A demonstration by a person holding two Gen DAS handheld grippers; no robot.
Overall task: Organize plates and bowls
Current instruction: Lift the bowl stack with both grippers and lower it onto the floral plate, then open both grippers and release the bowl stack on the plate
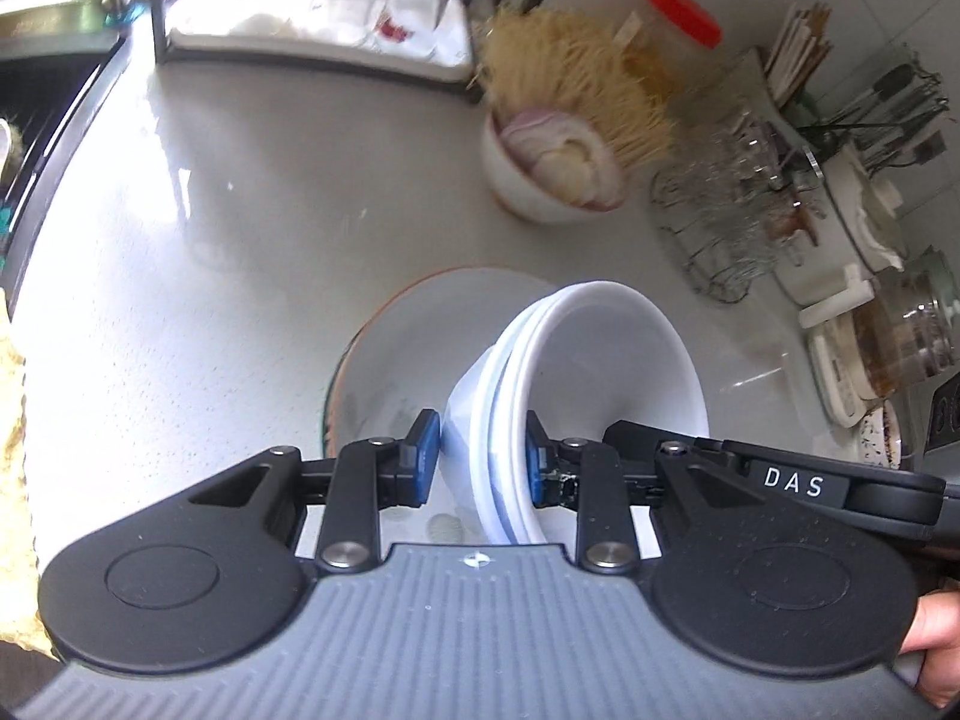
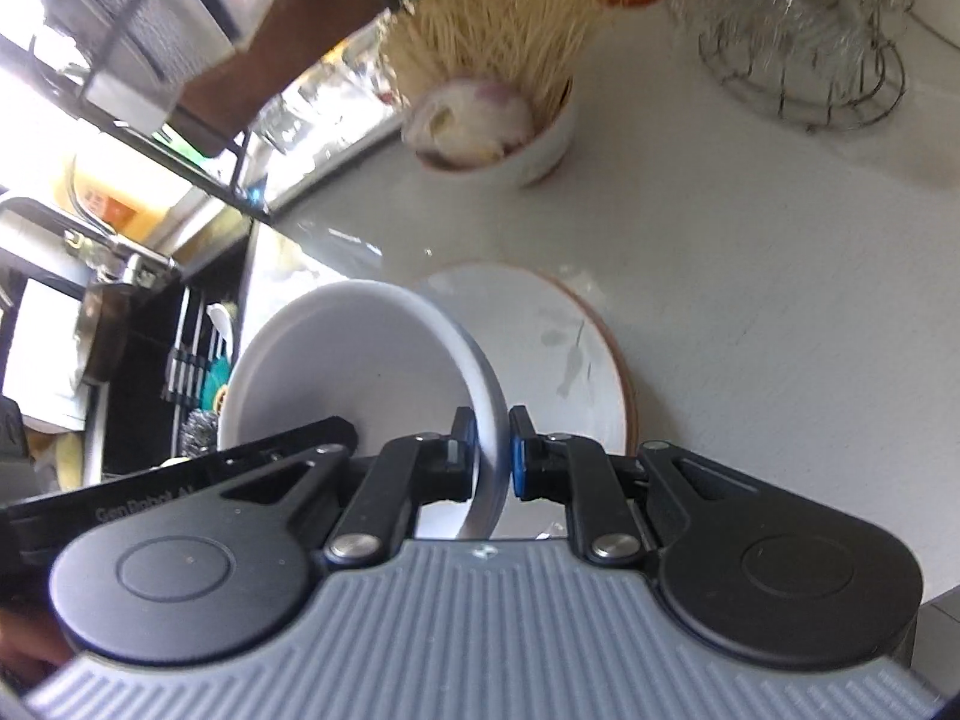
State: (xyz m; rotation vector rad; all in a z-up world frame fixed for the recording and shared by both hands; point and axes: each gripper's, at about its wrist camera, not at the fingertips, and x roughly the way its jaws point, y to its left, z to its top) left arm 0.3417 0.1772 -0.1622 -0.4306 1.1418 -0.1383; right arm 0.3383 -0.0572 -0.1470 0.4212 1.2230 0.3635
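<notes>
Both grippers, left gripper (image 1: 483, 459) and right gripper (image 2: 492, 456), have jaws pinching stacked bowls (image 1: 600, 360) by opposite rims (tilted above the plate (image 1: 414, 324)), so uneven pull could slip them.

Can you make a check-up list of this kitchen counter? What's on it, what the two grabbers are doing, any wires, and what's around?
Surface: pale speckled counter, glossy with reflections.
Job's things: stacked white bowls, tilted, held above a white plate with a brown rim lying on the counter.
Clutter: small bowl of onion pieces, bundle of thin sticks, wire basket of glasses, red-lidded jar, utensil holder.
Grippers: left gripper clamps the stack's rims; right gripper is shut on one bowl rim.
Cables: nothing seen.
Surroundings: sink with faucet, dark rack over the counter.
</notes>
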